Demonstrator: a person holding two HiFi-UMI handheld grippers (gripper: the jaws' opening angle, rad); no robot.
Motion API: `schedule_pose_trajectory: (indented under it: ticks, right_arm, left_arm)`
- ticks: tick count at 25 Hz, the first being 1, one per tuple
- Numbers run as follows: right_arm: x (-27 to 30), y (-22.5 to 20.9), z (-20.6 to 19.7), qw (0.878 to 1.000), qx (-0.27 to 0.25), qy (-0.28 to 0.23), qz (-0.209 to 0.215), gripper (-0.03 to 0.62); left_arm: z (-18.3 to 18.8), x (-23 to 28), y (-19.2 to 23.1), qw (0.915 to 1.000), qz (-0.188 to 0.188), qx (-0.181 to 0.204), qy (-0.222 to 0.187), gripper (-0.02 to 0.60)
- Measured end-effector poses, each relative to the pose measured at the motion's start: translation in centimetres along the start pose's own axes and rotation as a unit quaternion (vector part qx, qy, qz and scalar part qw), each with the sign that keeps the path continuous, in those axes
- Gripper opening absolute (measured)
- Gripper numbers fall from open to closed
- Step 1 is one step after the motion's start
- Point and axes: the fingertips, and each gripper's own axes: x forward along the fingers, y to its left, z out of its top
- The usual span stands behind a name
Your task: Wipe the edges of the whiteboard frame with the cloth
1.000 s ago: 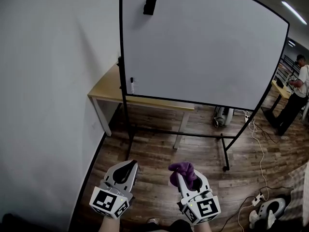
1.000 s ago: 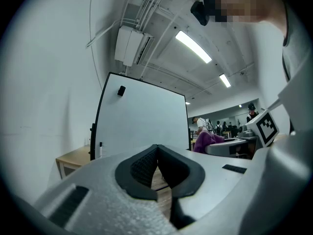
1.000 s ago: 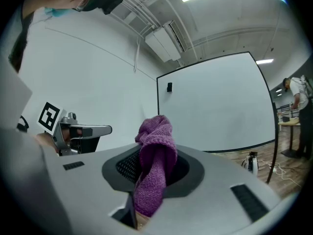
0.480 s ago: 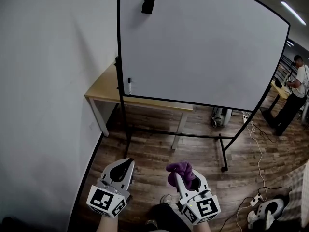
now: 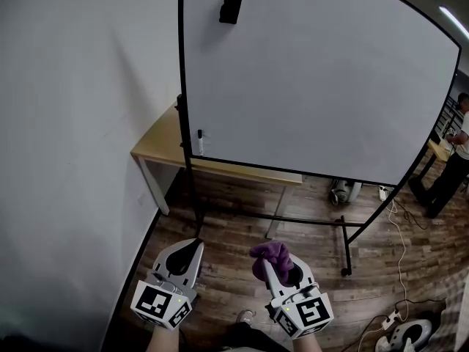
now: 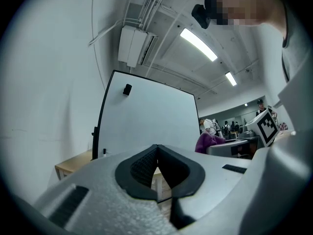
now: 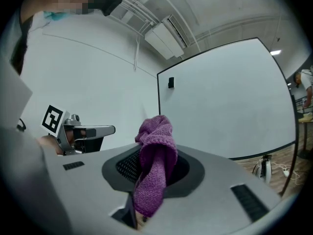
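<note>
A white whiteboard (image 5: 315,79) in a thin black frame (image 5: 182,86) stands on a wheeled black stand ahead of me. It also fills the middle of the left gripper view as the whiteboard (image 6: 146,116) and the right of the right gripper view as the whiteboard (image 7: 225,106). My right gripper (image 5: 272,264) is shut on a bunched purple cloth (image 5: 272,257), low in the head view and well short of the board. The cloth (image 7: 155,155) sticks up from the jaws. My left gripper (image 5: 189,251) is shut with nothing in it, beside the right one.
A black eraser (image 5: 231,7) sticks near the board's top left, and a marker (image 5: 199,141) hangs at the lower left. A wooden table (image 5: 165,141) stands behind the board against the white wall (image 5: 80,123). Cables and a power strip (image 5: 388,321) lie on the floor at right, where a person (image 5: 451,167) stands.
The view has tilted slightly, so the board sits a little lower and nearer in frame. Both grippers stay low and side by side, cloth still held.
</note>
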Motion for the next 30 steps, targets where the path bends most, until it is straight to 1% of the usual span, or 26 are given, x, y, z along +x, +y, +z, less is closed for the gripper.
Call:
schedule_pose_trajectory:
  ticks: [7, 10, 17, 20, 25, 27, 30]
  right_arm:
    - [4.1, -4.5, 1.0, 1.000, 0.003, -0.012, 0.011, 0.086]
    - [5.4, -6.5, 1.0, 1.000, -0.003, -0.009, 0.008, 0.086]
    - [7.4, -9.5, 0.8, 1.000, 0.000, -0.012, 0.012, 0.086]
    - [8.5, -9.9, 0.6, 1.000, 0.004, -0.010, 0.017, 0.086]
    - [11.0, -9.8, 0.0, 1.000, 0.005, 0.000, 0.022, 0.086]
    - [12.2, -9.8, -0.2, 1.000, 0.006, 0.002, 0.019, 0.086]
    - [14.2, -9.7, -0.3, 1.000, 0.008, 0.001, 0.009, 0.086]
  left_arm:
    - [0.1, 5.4, 1.9, 0.9999, 0.011, 0.001, -0.008, 0.017]
    - [0.0, 7.4, 2.3, 0.9998, 0.015, 0.000, -0.013, 0.017]
    - [-0.4, 10.4, 2.5, 0.9996, 0.020, 0.004, -0.018, 0.017]
    - [-0.7, 11.1, 3.1, 0.9996, 0.024, 0.006, -0.012, 0.017]
    - [-1.2, 11.8, 5.6, 0.9994, 0.032, -0.001, -0.010, 0.017]
    - [-1.5, 12.3, 6.8, 0.9995, 0.029, -0.003, -0.008, 0.017]
    - [-1.7, 13.2, 8.5, 0.9998, 0.016, -0.005, -0.009, 0.017]
